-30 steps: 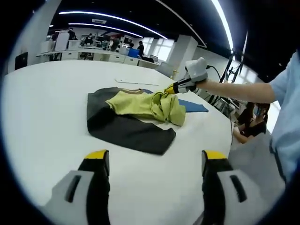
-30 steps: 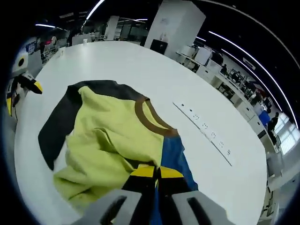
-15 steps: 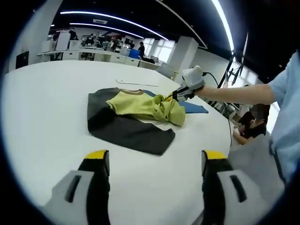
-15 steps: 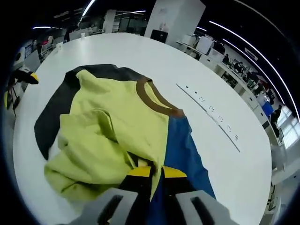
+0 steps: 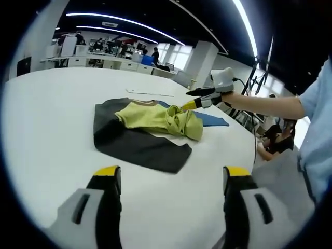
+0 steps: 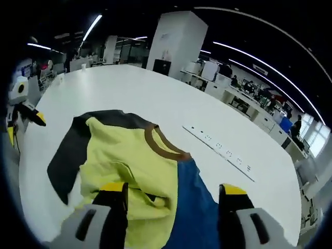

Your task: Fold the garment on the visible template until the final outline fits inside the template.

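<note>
Right gripper (image 6: 174, 194) has released the bunched garment (image 6: 132, 166), fingers apart.

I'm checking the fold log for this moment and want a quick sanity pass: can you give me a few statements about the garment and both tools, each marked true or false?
1. The right tool stands open above the garment. True.
2. The left tool is clamped on the garment's hem. False: it is open, short of the dark template, over bare table.
3. The garment's brown collar shows in the right gripper view. True.
4. The garment lies flat and smooth. False: yellow fabric is bunched in a heap.
5. The blue part lies on the left tool's side. False: the dark template lies toward the left tool.
</note>
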### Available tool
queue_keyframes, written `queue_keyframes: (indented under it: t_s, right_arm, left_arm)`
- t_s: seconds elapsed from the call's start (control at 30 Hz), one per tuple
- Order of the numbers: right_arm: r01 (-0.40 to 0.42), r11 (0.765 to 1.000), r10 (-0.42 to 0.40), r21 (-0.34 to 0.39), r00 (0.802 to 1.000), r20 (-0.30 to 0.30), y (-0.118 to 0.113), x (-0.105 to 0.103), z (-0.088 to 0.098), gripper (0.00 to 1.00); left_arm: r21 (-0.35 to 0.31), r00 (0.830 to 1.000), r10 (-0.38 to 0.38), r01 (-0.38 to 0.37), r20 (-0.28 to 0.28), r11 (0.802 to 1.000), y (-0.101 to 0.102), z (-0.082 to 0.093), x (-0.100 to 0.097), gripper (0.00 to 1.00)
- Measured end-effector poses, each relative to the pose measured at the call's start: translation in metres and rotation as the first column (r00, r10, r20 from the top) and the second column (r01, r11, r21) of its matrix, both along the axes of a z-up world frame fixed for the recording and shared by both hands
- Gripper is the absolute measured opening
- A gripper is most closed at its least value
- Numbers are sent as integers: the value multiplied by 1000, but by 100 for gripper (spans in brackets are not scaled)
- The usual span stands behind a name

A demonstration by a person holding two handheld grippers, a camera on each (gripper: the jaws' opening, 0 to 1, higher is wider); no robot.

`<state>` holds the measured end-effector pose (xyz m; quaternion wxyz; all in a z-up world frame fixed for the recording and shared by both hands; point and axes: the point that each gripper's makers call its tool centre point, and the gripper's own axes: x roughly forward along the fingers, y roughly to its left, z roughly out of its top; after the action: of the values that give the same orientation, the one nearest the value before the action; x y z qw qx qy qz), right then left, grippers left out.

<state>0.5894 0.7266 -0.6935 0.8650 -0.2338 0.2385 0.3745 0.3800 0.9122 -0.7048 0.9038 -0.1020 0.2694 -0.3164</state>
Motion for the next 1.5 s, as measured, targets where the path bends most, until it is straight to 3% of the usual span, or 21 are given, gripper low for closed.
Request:
queue_keyframes:
  t_s: [0.33, 0.5, 0.63, 0.9, 1.03, 1.27, 1.4, 1.5]
  right_arm:
    - [-118, 993, 119, -25, 993, 27, 22, -37, 5, 66]
    - [-222, 975, 222, -13, 975, 28, 44, -70, 3, 61]
    - [-352, 932, 355, -82, 934, 31, 66, -104, -8, 57]
    - [-515, 851, 516, -106, 856, -21, 105, -162, -35, 44]
    - [-564, 811, 565, -156, 824, -47, 114, -176, -54, 28]
    - [-554, 819, 546, -152, 833, -92, 121, -180, -72, 15]
    - [-562, 801, 555, -207, 827, -95, 118, -178, -82, 9]
    - [-558, 805, 551, -199, 829, -97, 118, -178, -80, 7]
  left_arm:
    - [-7, 1000, 5, -5, -2, 1000, 1, -1, -4, 78]
    - [-14, 1000, 6, -6, -3, 1000, -1, -2, -5, 78]
    - [-16, 1000, 3, -4, -6, 1000, -3, -3, -6, 78]
    - [-19, 1000, 6, -7, -8, 1000, -4, -3, -7, 78]
    - [-20, 1000, 6, -6, -9, 1000, -4, -3, -8, 77]
    - [-24, 1000, 10, -10, -13, 1000, -3, -4, -9, 77]
    - [-26, 1000, 10, -11, -16, 1000, -3, -5, -10, 77]
    - [-27, 1000, 10, -10, -15, 1000, -4, -5, -10, 77]
